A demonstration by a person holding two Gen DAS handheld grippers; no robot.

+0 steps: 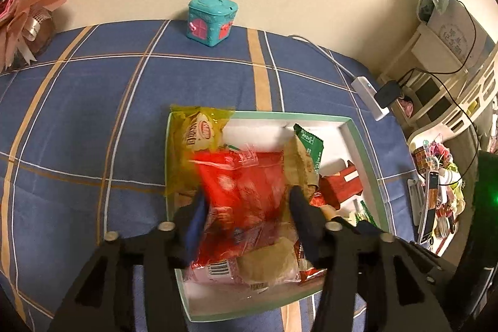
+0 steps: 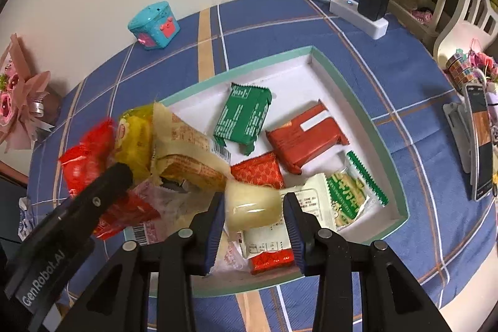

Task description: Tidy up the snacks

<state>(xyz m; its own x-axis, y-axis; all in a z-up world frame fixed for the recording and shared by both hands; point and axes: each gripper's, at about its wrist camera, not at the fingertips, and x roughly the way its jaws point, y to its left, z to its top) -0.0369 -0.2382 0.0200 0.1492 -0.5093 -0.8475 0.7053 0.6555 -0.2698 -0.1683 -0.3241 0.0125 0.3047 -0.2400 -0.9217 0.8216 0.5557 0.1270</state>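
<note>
Our left gripper (image 1: 249, 207) pinches a blurry red bag (image 1: 246, 185); our open right gripper (image 2: 253, 213) sits around a pale roll (image 2: 252, 204) above the box (image 2: 358, 101)

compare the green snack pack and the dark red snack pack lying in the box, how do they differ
The green snack pack has white print across its wrapper; the dark red snack pack is plain apart from one white label strip. The green one sits nearer the box's far wall, the red one nearer its right wall. Both are flat, rectangular, sealed with crimped ends, lie apart from each other on the white floor, and neither gripper touches them.
</note>
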